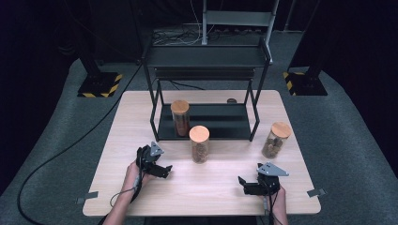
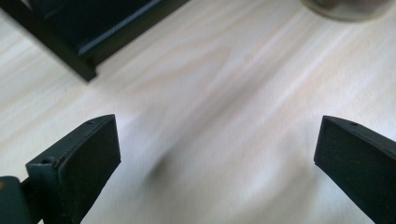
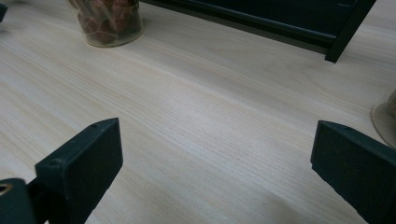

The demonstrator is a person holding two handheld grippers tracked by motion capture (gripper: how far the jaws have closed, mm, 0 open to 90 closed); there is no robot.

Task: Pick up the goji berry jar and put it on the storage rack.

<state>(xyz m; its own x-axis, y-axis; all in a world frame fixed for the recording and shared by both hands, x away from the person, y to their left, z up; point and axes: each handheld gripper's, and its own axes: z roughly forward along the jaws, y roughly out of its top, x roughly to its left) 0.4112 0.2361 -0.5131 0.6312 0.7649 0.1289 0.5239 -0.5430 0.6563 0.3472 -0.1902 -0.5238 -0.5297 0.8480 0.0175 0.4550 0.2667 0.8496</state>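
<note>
Three clear jars with wooden lids hold brown pieces. One jar (image 1: 180,117) stands on the lower shelf of a black rack (image 1: 206,56). A second jar (image 1: 199,144) (image 3: 107,21) stands on the table just in front of the rack. The third jar (image 1: 276,139) is on the table to the right. My left gripper (image 1: 161,168) (image 2: 217,154) hovers low over the table left of the middle jar, open and holding nothing. Near the front right edge, my right gripper (image 1: 247,183) (image 3: 215,158) is open too, with bare wood between its jaws.
The rack's front leg (image 2: 88,70) is close ahead in the left gripper view, with a jar base (image 2: 345,7) at the top right. A small dark object (image 1: 231,100) lies on the wooden table (image 1: 141,197) behind the rack. Tape tabs mark the front corners.
</note>
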